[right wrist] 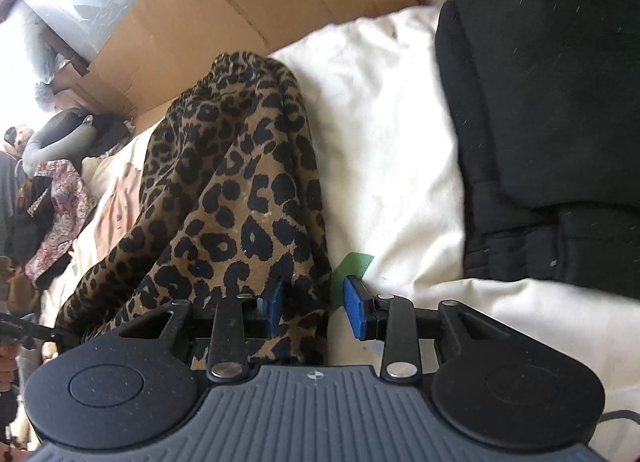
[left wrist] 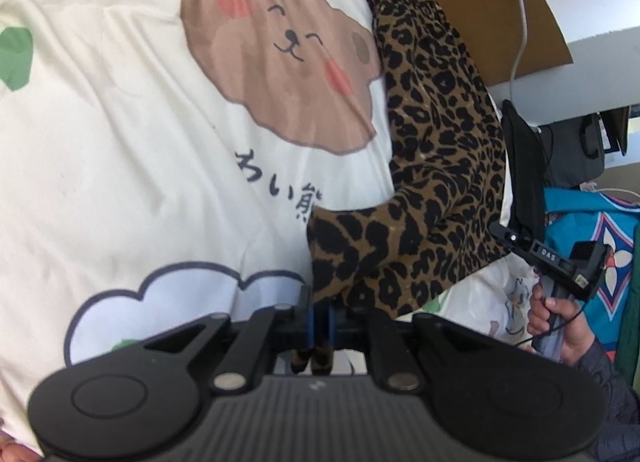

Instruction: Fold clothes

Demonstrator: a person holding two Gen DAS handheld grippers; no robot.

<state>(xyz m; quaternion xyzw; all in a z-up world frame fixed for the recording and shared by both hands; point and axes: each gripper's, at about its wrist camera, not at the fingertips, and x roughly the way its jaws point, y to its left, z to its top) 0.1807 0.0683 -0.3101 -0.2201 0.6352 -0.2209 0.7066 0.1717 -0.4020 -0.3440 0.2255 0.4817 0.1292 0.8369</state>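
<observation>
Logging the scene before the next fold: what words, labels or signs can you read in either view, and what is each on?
"DAS": white letters on the black body of the right tongs, seen from the left wrist view.
"ろい": black brush characters printed on the white bear-print bedding, below the bear face; the next character is cut off by the leopard-print garment.
Right wrist view: no readable text.

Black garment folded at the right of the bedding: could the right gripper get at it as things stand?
Probably not yet. The black garment lies uncovered on the white bedding, nothing blocking it, but the right gripper has the leopard-print garment between its open fingers and would need to clear that first.
</observation>
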